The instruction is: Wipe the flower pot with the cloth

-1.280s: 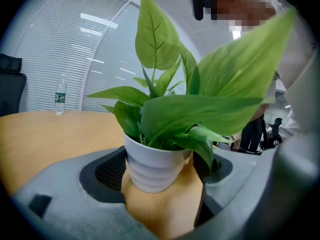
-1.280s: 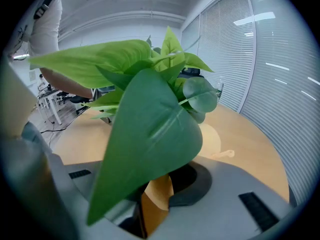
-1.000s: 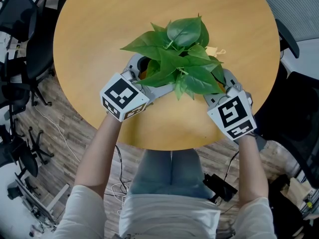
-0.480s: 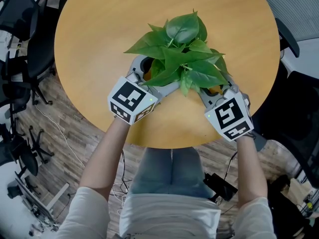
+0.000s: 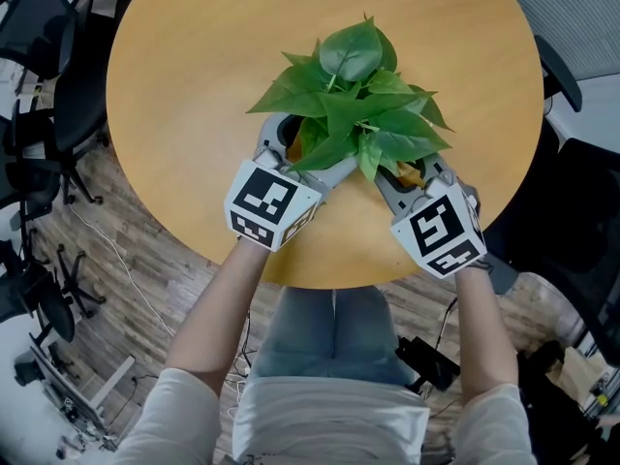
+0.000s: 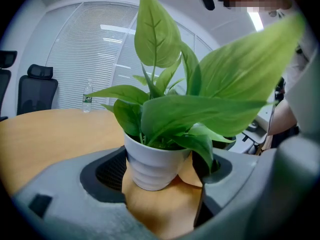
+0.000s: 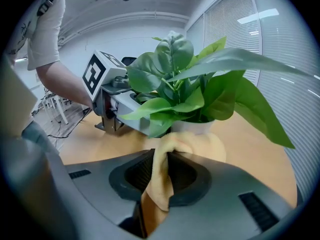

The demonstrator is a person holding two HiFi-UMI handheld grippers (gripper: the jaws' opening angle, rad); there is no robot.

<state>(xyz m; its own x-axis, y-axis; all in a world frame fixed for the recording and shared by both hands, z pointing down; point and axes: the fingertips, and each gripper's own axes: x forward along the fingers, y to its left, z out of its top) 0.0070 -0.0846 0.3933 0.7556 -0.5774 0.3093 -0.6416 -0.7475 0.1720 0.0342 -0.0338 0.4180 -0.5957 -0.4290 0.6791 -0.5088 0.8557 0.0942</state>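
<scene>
A leafy green plant (image 5: 354, 105) stands in a white ribbed flower pot (image 6: 152, 166) on the round wooden table (image 5: 194, 66). In the head view the leaves hide the pot. My left gripper (image 5: 300, 148) reaches in from the near left. In the left gripper view the left gripper (image 6: 160, 170) has the pot between its wide-set jaws, held at its sides. My right gripper (image 5: 397, 177) comes from the near right, shut on a yellow cloth (image 7: 200, 144). The bunched cloth lies against the pot (image 7: 195, 126) below the leaves. A bit of the cloth (image 5: 409, 172) shows under the foliage.
Black office chairs (image 5: 39, 27) stand left of the table, with another dark chair (image 5: 572, 192) at the right. Cables lie on the wood floor (image 5: 107, 250). A water bottle (image 6: 87, 96) stands at the table's far edge.
The left gripper's marker cube has swung right and nearer to me. The plant has turned a little, its leaves shifting up and left. The right gripper edged slightly left.
</scene>
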